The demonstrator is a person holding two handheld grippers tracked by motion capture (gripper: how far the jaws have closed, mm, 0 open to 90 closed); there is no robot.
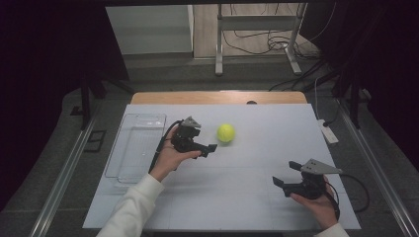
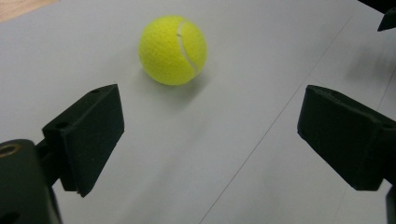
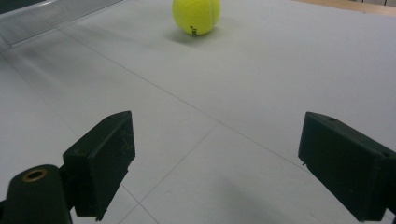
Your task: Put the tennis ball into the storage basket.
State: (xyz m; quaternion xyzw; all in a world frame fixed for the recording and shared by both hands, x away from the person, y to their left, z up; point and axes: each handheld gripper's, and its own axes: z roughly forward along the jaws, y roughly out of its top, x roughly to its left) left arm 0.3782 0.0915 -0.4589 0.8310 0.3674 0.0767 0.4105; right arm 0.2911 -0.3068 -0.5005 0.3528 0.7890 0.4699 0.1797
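Far left on the table [image 1: 207, 212] there's a clear plastic tray [image 1: 133, 148], lying flat; just right of it your left hand-held gripper [image 1: 210, 149] sits with jaws spread wide, nothing in them, aimed at the tennis ball [image 1: 226, 133]. Ball rests on the grey table surface a bit past mid-table, just beyond the left jaw tips, not touching them, seam facing the left gripper view [image 2: 173, 50]. Your right hand-held gripper [image 1: 286, 173] is at near right, jaws also wide and empty, well apart from the ball, which sits far ahead in its view [image 3: 196, 16]
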